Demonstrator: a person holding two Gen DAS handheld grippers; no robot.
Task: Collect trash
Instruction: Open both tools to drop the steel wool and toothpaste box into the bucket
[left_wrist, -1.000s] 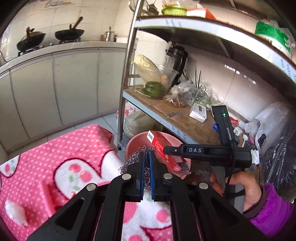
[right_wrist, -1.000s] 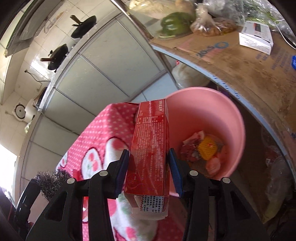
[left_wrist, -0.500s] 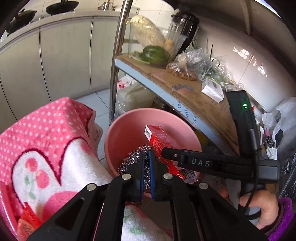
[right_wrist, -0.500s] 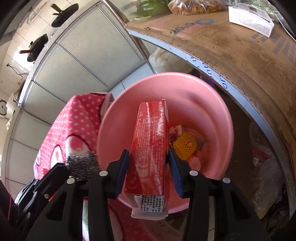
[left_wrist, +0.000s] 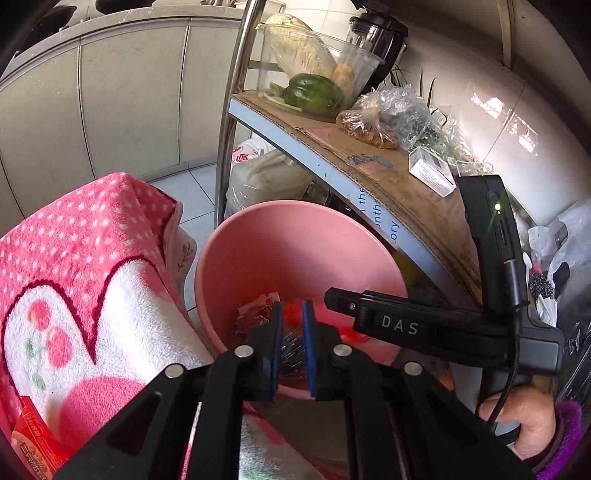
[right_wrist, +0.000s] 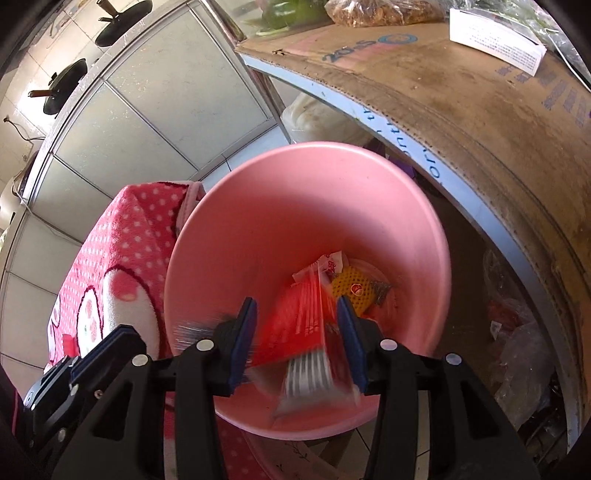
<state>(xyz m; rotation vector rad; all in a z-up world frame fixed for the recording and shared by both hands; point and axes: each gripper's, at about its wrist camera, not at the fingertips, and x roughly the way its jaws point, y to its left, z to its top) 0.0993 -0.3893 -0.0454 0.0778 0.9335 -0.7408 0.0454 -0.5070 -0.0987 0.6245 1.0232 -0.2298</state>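
Observation:
A pink plastic bin stands on the floor below both grippers. My left gripper hangs over its near rim and its jaws are opening. A blurred wad of steel wool lies loose between the blue pads. In the right wrist view my right gripper is over the bin. A red carton, tilted and streaked with motion, slides down between its parted pads. The steel wool shows there as grey streaks at the bin's left rim. A yellow foam net and wrappers lie at the bottom.
A pink dotted towel covers a surface left of the bin, with a red packet on it. A metal shelf lined with cardboard overhangs the bin's far side, its post close by. A hand grips the right tool.
Both grippers have come down over the bin. The left jaws have parted and the steel wool has dropped lower between them. The red carton has tilted and is slipping from the right jaws.

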